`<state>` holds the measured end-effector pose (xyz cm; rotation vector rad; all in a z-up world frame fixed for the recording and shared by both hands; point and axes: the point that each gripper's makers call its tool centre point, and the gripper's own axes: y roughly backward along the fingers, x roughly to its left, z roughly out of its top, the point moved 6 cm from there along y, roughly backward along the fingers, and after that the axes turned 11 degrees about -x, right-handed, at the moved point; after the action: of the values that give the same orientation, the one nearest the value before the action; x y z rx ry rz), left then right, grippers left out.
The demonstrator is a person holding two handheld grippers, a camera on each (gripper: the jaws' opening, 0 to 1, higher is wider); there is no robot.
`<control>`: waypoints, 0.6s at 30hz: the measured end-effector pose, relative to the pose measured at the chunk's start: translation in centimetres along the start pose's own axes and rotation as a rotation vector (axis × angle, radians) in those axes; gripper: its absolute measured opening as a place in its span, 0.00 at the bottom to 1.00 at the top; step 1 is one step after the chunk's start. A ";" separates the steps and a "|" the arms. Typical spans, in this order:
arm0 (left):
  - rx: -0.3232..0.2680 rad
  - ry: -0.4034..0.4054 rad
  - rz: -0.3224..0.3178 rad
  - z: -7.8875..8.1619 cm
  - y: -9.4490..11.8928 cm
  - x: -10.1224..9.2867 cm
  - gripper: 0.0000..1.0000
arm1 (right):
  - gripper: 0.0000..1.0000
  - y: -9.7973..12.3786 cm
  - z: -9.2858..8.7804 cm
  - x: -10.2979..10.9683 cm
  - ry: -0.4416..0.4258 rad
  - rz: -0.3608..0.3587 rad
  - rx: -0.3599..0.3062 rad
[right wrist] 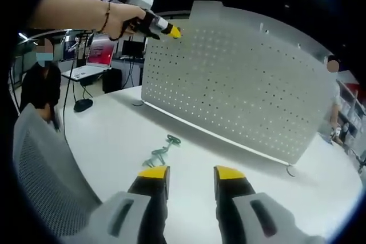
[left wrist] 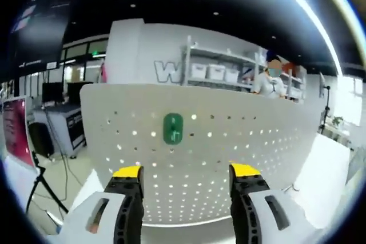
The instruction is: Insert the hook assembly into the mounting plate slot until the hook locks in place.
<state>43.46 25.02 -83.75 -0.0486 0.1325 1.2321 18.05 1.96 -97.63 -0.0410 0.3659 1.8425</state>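
While the green hook lies on the table in front of the pegboard, the right tool hovers near it, open and empty like the left tool, pickup apparently next.

I read one large letter, "W", on the grey wall behind the pegboard, left of the shelving. Nothing else is legible.
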 end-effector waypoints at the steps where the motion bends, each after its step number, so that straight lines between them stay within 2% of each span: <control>1: 0.022 -0.006 -0.021 -0.4 0.8 -0.4 0.70 | 0.28 0.0 0.0 0.0 0.001 0.002 0.002; 3: 0.056 -0.068 -0.092 -1.3 2.3 -1.6 0.71 | 0.28 0.0 0.0 0.1 0.004 0.005 0.002; 5: 0.081 -0.067 -0.118 -2.2 3.6 -2.4 0.76 | 0.28 0.0 0.0 0.2 0.004 0.008 0.004; 7: 0.109 -0.028 -0.152 -3.2 4.8 -3.2 0.81 | 0.28 0.0 0.0 0.2 0.003 0.010 0.004; 8: 0.129 0.012 -0.205 -4.0 5.8 -3.9 0.82 | 0.28 -0.1 0.0 0.3 0.002 0.013 0.004; 9: 0.142 0.065 -0.230 -4.5 6.4 -4.4 0.84 | 0.28 -0.1 -0.1 0.3 0.001 0.016 0.004; 10: 0.160 0.107 -0.235 -5.2 7.2 -4.6 0.87 | 0.28 -0.1 -0.1 0.3 0.001 0.018 0.006; 15: 0.227 0.069 -0.266 -7.7 10.2 -5.0 0.97 | 0.28 -0.1 -0.1 0.4 0.002 0.020 0.007; 17: 0.255 0.077 -0.286 -8.5 11.3 -4.9 0.97 | 0.28 -0.1 -0.1 0.5 0.001 0.026 0.008; 18: 0.250 0.070 -0.295 -8.6 11.7 -4.8 0.97 | 0.28 -0.2 -0.1 0.5 0.002 0.027 0.009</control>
<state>30.19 23.48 -91.28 0.1029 0.3279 0.9125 18.02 2.41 -97.91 -0.0319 0.3775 1.8674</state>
